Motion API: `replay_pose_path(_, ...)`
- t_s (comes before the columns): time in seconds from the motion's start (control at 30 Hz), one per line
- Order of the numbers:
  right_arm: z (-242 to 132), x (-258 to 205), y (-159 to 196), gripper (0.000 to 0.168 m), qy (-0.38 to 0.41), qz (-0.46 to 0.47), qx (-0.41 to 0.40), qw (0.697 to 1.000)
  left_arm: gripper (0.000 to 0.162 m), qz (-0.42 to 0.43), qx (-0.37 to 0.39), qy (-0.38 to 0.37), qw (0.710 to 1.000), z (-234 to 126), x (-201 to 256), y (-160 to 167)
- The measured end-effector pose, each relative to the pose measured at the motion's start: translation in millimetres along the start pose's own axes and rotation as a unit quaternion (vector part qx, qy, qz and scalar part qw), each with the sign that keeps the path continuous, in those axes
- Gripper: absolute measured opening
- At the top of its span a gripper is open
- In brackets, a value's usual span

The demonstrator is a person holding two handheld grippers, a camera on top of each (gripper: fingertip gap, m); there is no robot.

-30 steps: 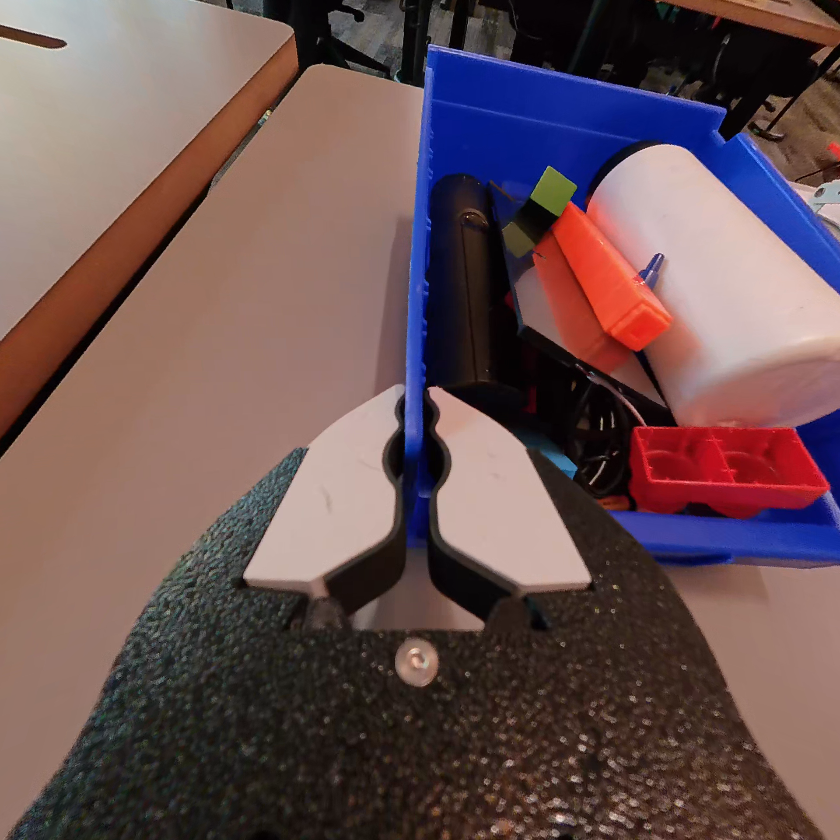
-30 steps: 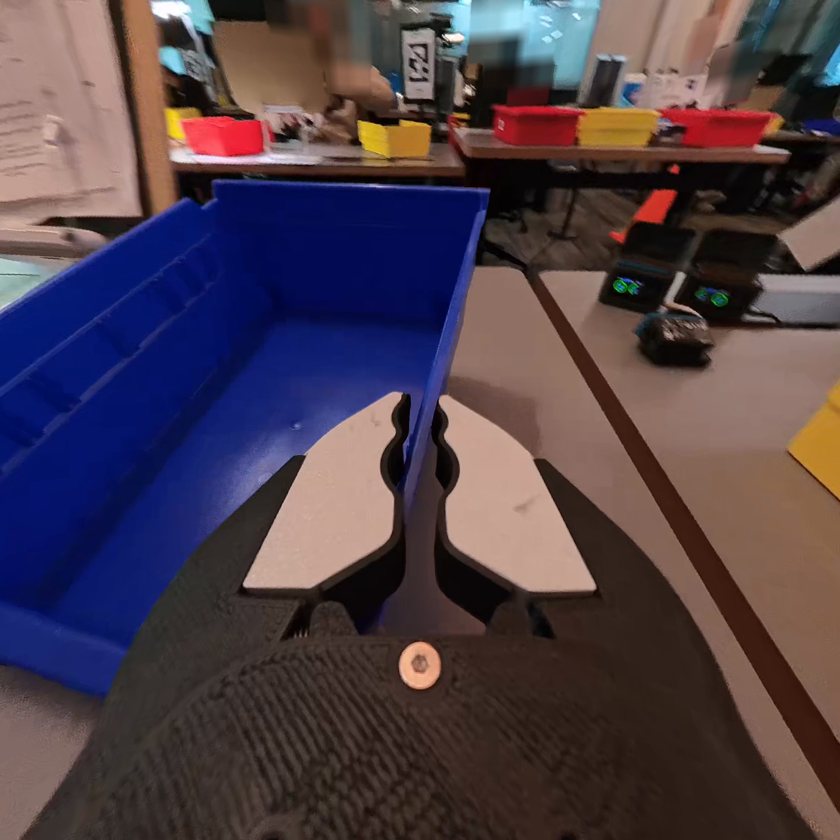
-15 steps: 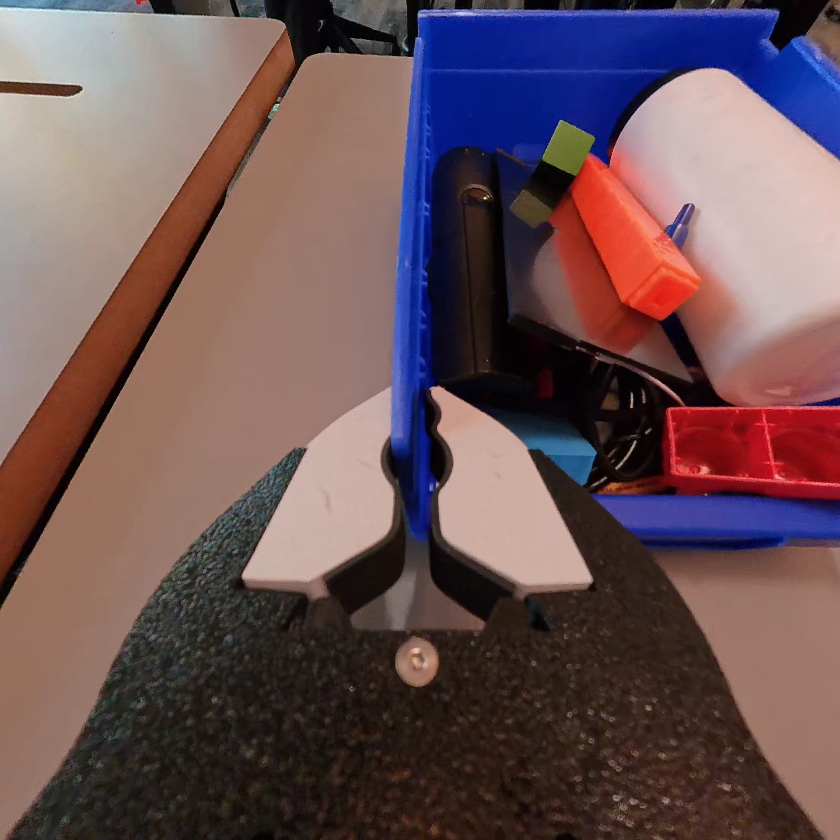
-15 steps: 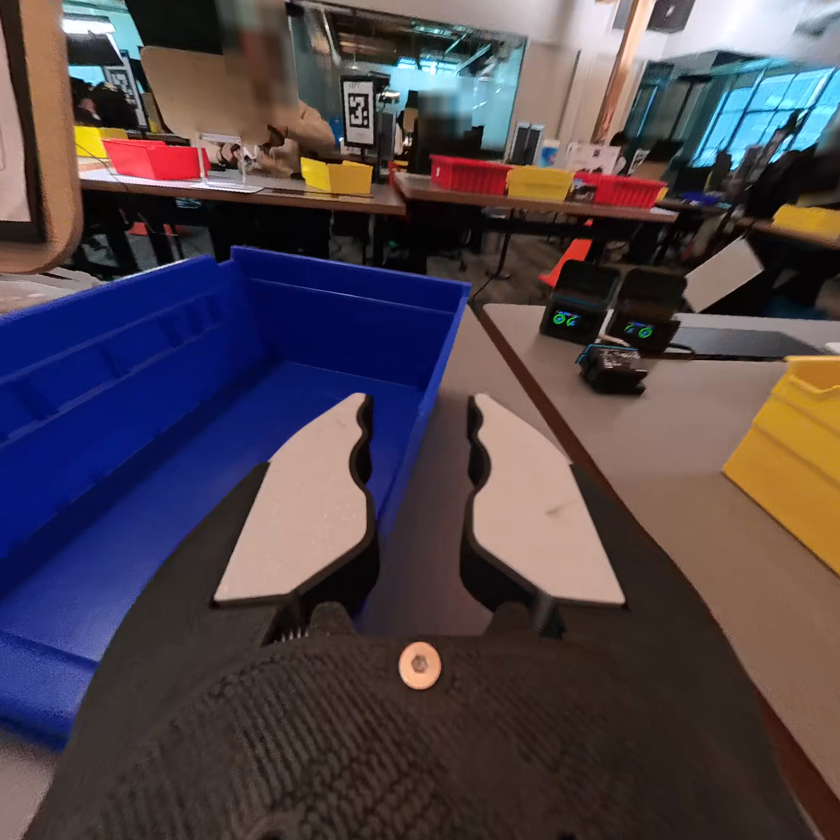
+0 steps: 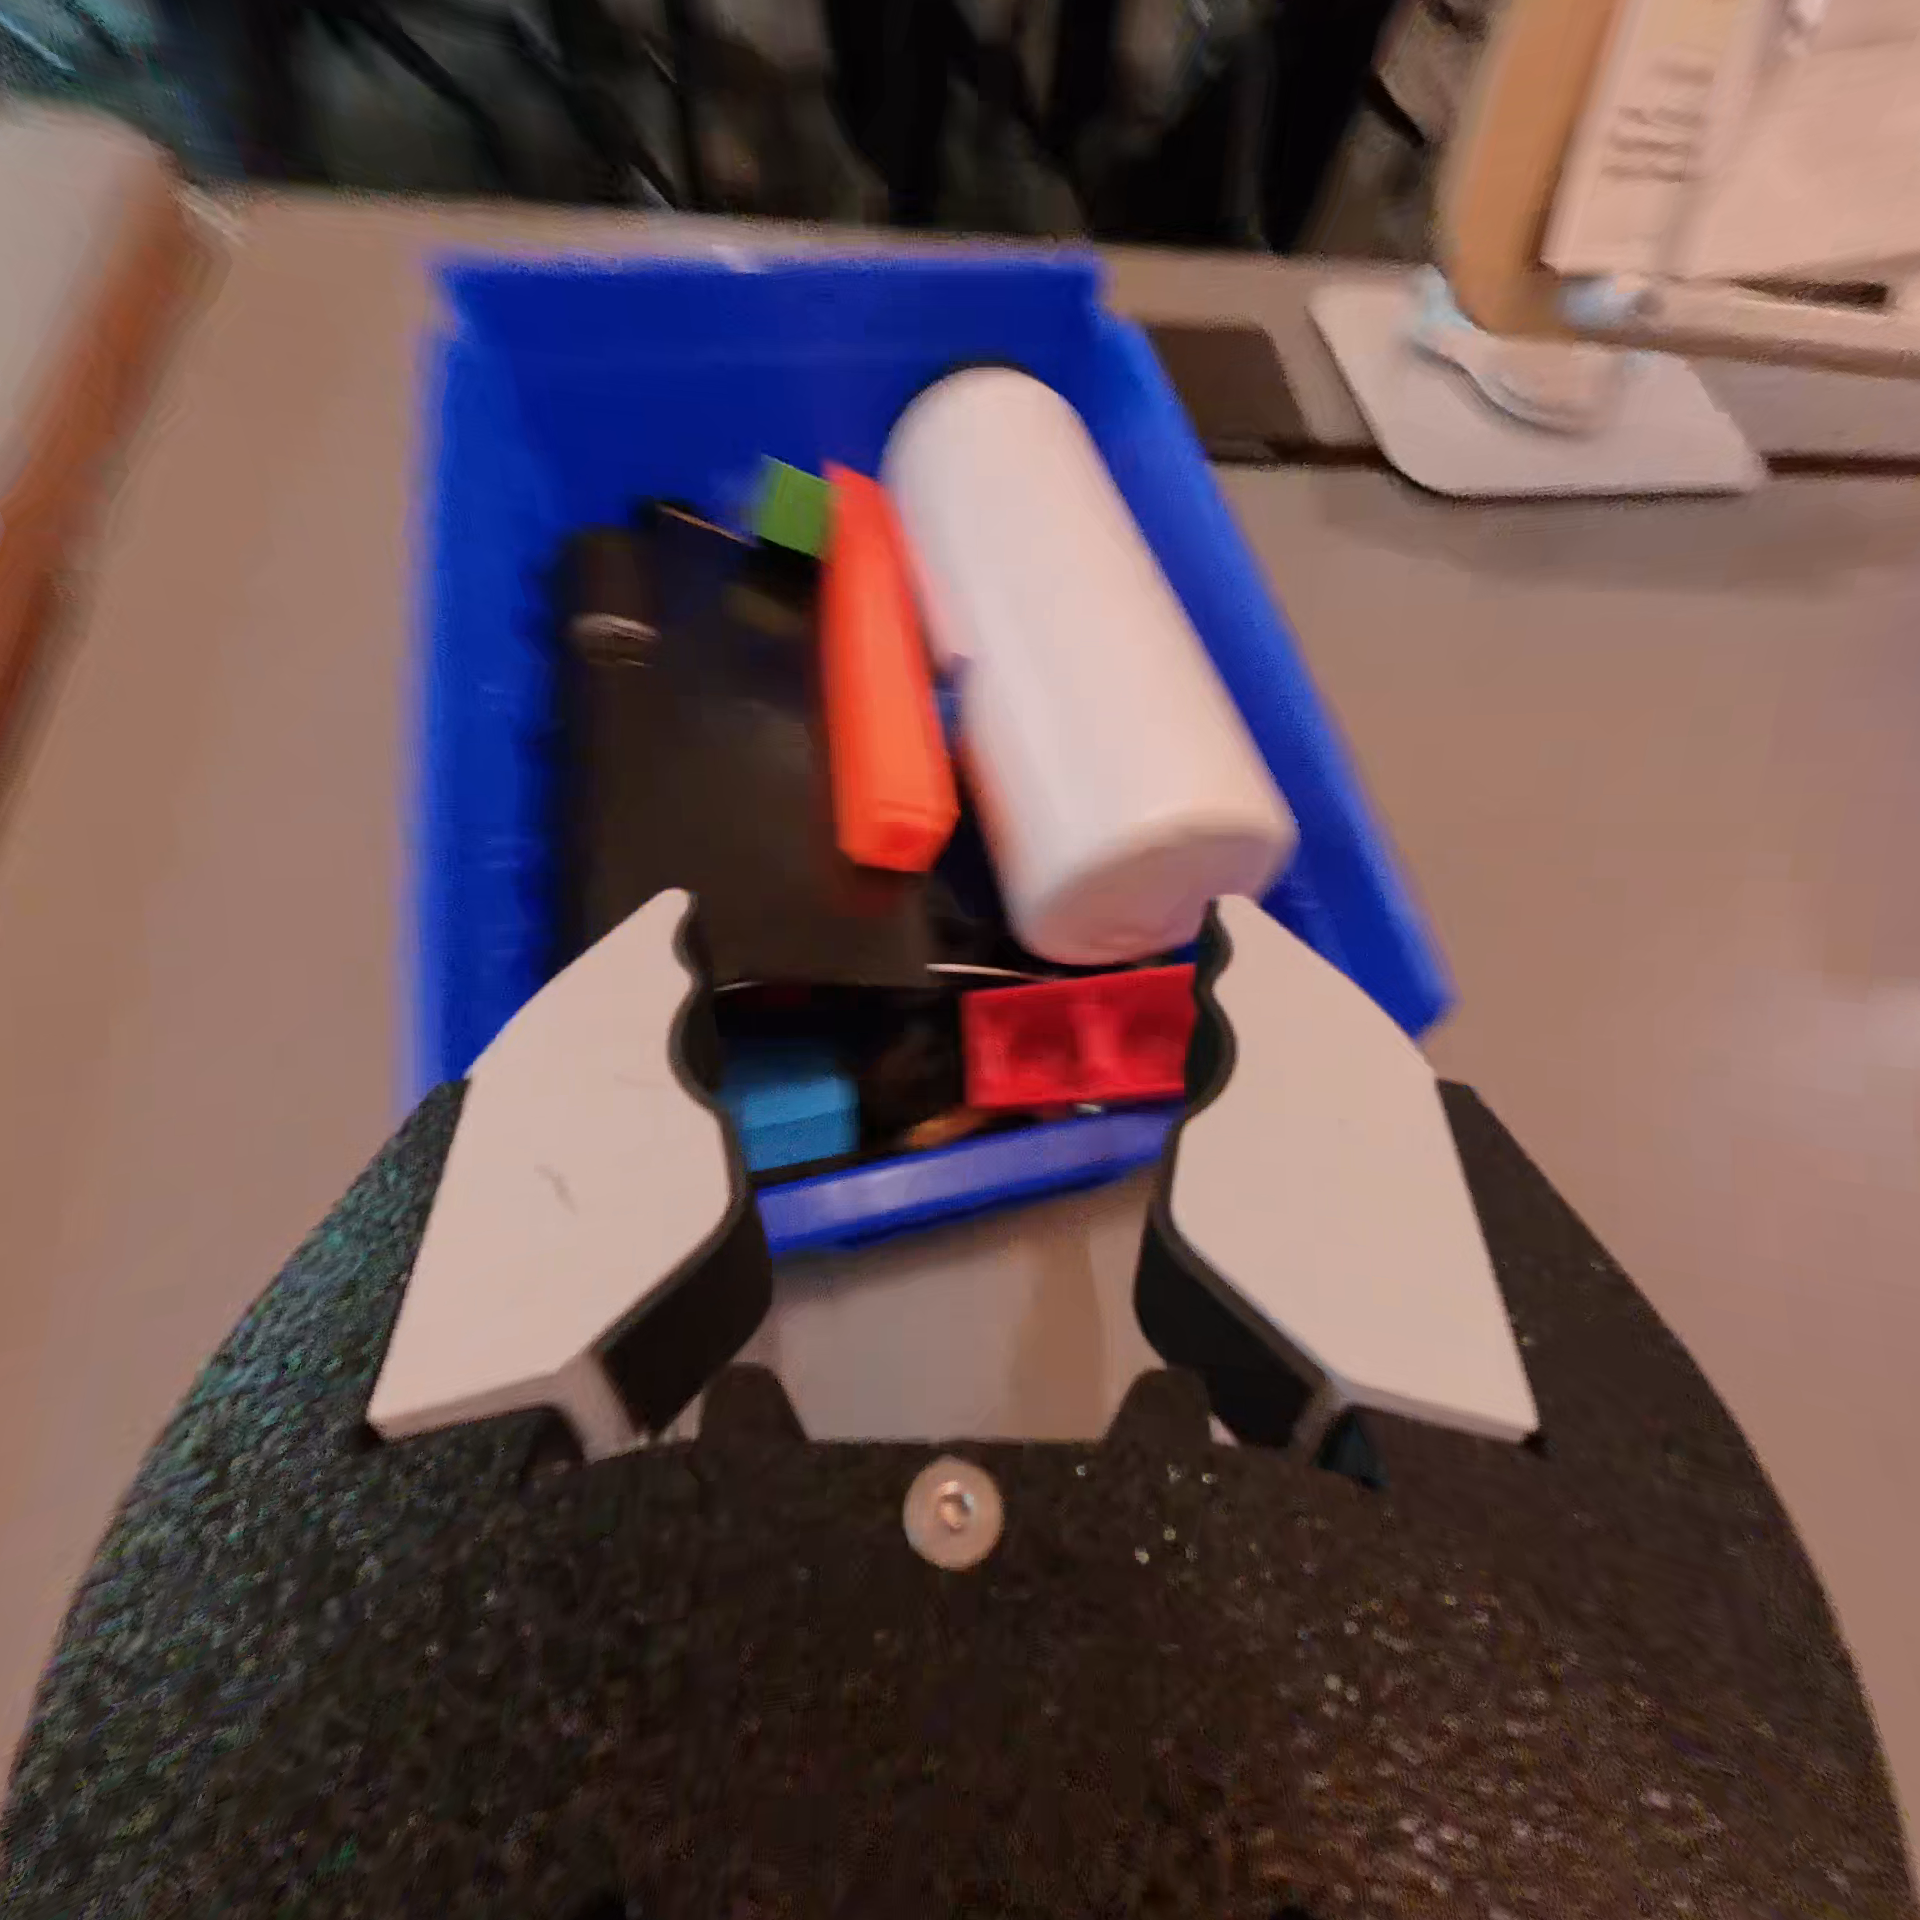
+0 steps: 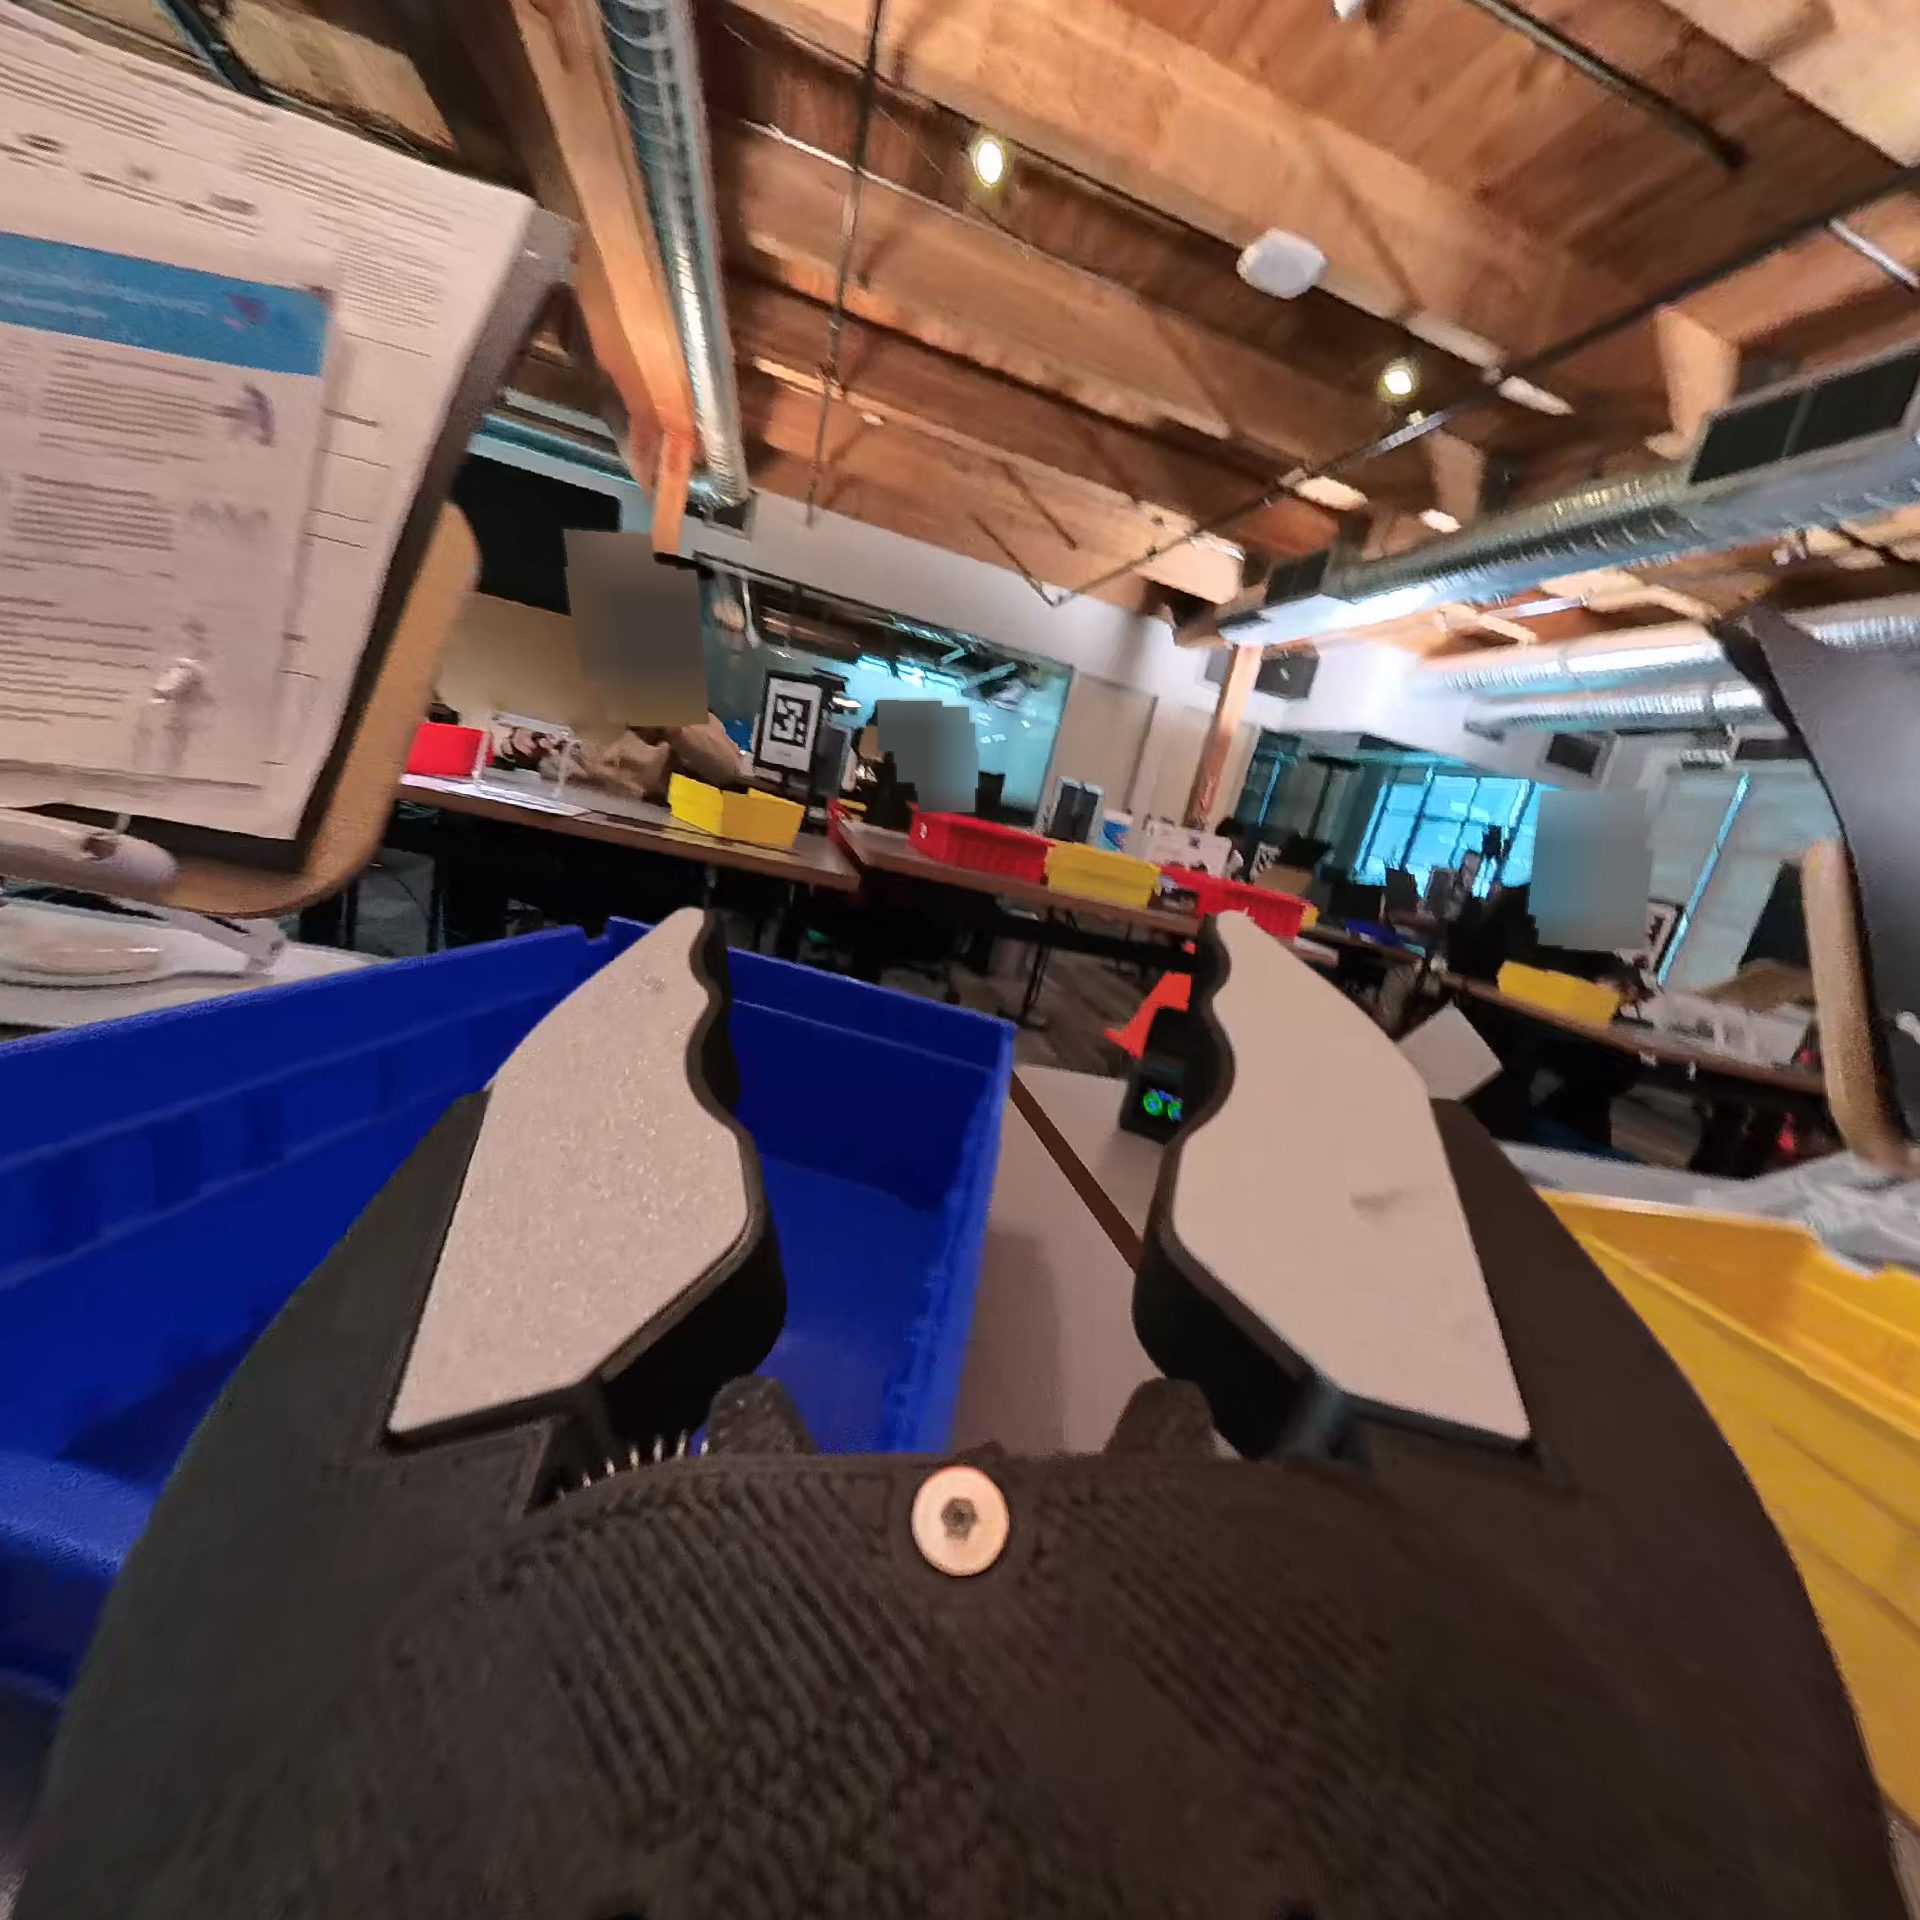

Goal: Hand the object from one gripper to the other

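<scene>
In the left wrist view a blue bin [image 5: 468, 727] stands on the grey table and holds a white cylinder [image 5: 1070, 665], an orange block [image 5: 883, 686], a black tube [image 5: 613, 665], a red two-cell tray [image 5: 1075, 1044], a small blue block [image 5: 795, 1117] and a green piece [image 5: 795, 509]. My left gripper [image 5: 951, 914] is open and empty, raised above the bin's near end. In the right wrist view my right gripper [image 6: 961, 930] is open and empty, tilted up beside the right wall of a second blue bin [image 6: 862, 1049], which shows nothing inside.
A yellow bin [image 6: 1745, 1351] sits at the right. A small black device with green lights [image 6: 1153, 1101] stands on the table ahead. A paper stand [image 6: 208, 499] rises at the left, its base showing in the left wrist view [image 5: 1527, 416]. People sit at far tables. About 75 cm separates my left fingertips from my right.
Both grippers let go of the blue bins' walls and opened wide. The left one pulled back and rose over its bin. The right one tilted upward toward the room.
</scene>
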State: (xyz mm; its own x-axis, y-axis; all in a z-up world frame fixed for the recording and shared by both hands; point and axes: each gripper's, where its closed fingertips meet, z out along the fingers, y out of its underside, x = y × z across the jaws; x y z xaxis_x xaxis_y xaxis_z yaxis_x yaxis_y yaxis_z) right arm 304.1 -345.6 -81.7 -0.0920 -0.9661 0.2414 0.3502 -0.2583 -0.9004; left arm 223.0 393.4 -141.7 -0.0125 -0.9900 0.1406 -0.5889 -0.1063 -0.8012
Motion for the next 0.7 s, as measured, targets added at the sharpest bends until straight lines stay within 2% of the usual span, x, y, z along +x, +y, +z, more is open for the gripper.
replay_pose_path(0.07, 1.3, -17.6, -10.8, 0.084, -0.017, -0.026, 0.02, 0.999, 0.095, -0.033, -0.076, 0.07, 0.994, 20.7, 28.5, -1.0)
replay_pose_path(0.13, 0.7, -32.1, -20.6, 0.08, -0.03, -0.049, 0.043, 0.997, 0.094, -0.059, -0.142, 0.088, 0.984, 44.3, 35.3, -1.6)
replay_pose_path(0.17, 0.6, -38.5, -23.2, 0.078, -0.039, -0.058, 0.049, 0.996, 0.089, -0.074, -0.17, 0.077, 0.98, 55.5, 32.7, -1.8)
replay_pose_path(0.2, 0.8, -44.0, -23.9, 0.078, -0.048, -0.064, 0.051, 0.995, 0.076, -0.082, -0.192, 0.077, 0.975, 64.7, 32.9, -3.1)
replay_pose_path(0.27, 1.7, -49.7, -22.6, 0.079, -0.059, -0.075, 0.047, 0.994, 0.074, -0.084, -0.232, 0.079, 0.966, 78.7, 34.0, -3.5)
replay_pose_path(0.4, 3.2, -49.8, -20.0, 0.077, -0.069, -0.067, 0.045, 0.994, 0.077, -0.097, -0.291, 0.066, 0.95, 94.4, 33.8, -1.3)
replay_pose_path(0.57, 5.2, -46.1, -19.8, 0.076, -0.078, -0.045, 0.045, 0.995, 0.079, -0.046, -0.36, 0.041, 0.931, 98.1, 33.6, 12.2)
replay_pose_path(0.7, 6.0, -49.9, -20.6, 0.075, -0.083, -0.058, 0.046, 0.994, 0.079, -0.034, -0.366, 0.031, 0.929, 99.6, 33.5, 13.7)
